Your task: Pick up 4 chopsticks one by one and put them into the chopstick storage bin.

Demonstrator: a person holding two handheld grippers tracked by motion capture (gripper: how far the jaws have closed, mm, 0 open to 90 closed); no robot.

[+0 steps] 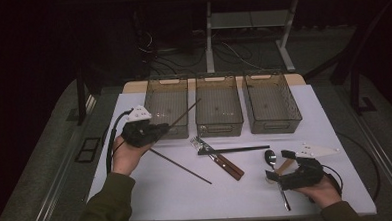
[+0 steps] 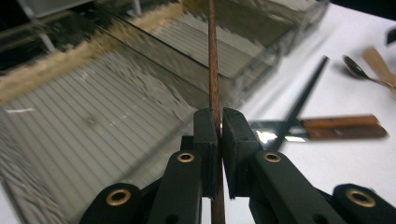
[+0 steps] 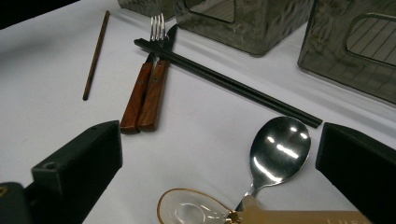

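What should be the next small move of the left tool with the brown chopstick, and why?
Probably carry it a little further over the left bin and lower it. The left tool is shut on the brown chopstick, whose tip already reaches over that bin's rim, while its partner lies on the table.

No lettering, label, brand or number can be read anywhere — bins and cutlery alike.

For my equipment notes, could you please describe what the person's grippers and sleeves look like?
Both the left gripper and right gripper are black, each topped by a pale three-cornered plate with a black cable trailing. Brass-coloured rivets sit at the jaw joints. The sleeves are olive green.
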